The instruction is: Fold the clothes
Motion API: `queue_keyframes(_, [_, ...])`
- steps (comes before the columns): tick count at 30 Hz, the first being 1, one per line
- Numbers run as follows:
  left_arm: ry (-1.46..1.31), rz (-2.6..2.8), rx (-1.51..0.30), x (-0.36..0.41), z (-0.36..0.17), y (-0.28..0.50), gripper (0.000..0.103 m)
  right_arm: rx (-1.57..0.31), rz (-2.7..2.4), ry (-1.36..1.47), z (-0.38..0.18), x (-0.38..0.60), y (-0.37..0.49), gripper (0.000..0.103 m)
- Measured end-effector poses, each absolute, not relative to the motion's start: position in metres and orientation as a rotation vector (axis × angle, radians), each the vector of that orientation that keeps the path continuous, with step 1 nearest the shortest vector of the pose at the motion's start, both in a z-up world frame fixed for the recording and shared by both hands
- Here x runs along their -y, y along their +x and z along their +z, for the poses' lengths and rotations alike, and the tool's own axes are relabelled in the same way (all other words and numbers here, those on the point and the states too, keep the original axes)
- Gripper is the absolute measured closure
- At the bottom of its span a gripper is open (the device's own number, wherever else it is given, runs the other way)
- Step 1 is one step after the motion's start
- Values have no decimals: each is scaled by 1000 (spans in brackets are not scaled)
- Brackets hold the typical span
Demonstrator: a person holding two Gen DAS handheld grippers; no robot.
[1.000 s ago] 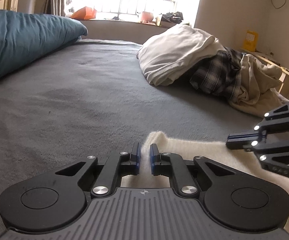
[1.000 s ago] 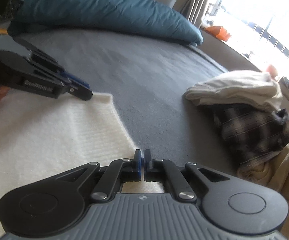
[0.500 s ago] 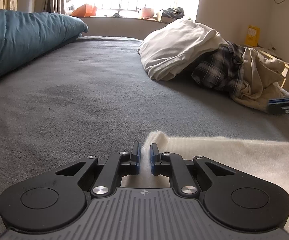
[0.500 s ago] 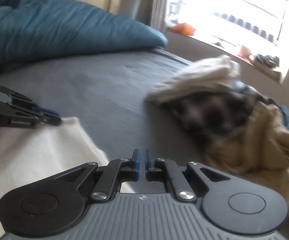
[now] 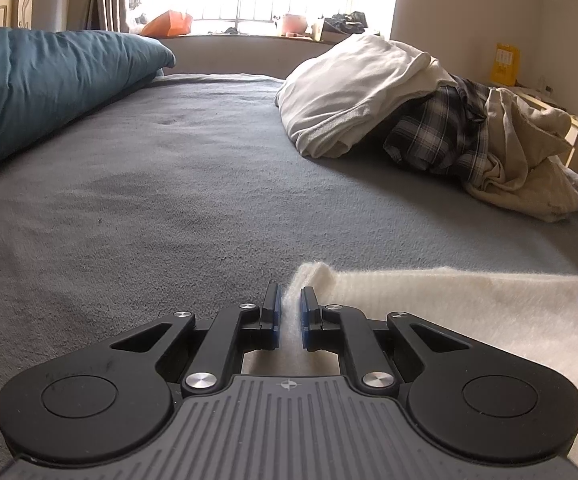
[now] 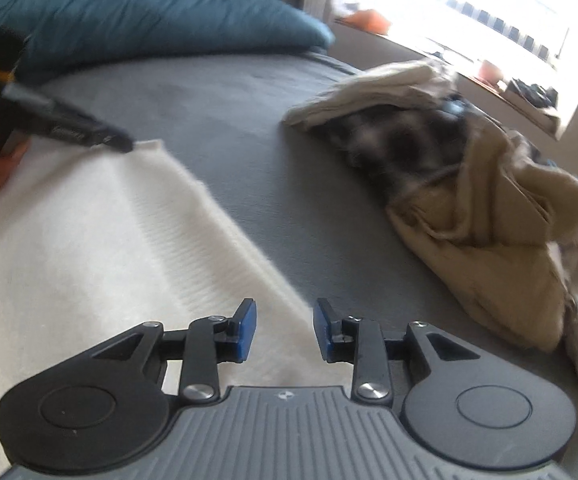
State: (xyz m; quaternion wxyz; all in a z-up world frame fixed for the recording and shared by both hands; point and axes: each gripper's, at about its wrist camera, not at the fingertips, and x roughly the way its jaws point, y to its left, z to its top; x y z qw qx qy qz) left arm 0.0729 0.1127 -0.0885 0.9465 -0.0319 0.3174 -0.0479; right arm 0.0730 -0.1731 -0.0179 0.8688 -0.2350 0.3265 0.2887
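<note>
Left claw [image 5: 287, 312] is closed narrow on the corner of the white cloth [image 5: 449, 312], while the right claw [image 6: 283, 330] stands wide apart with the cloth's edge between its pads, gripping nothing. From largest to smallest: the grey bed [image 5: 169, 184] fills the view, the teal duvet [image 5: 41, 92] lies at ten o'clock, the pile of clothes [image 5: 429, 120] at two o'clock, and the white cloth lies flat at five o'clock.

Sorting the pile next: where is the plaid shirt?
In the left wrist view, the plaid shirt lies far right on the bed, between the white garment and the beige one.
</note>
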Motion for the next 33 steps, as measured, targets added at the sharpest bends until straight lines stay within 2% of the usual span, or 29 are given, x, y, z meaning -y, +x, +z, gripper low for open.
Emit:
queue_keyframes(13, [-63, -99, -646, -113, -89, 72, 94, -747, 677, -593, -36, 158, 90, 75])
queue_keyframes(21, [-65, -99, -640, -113, -90, 71, 94, -745, 657, -585, -36, 154, 89, 100])
queue_keyframes(33, [-55, -92, -631, -111, -90, 70, 94, -671, 543, -620, -42, 151, 85, 101])
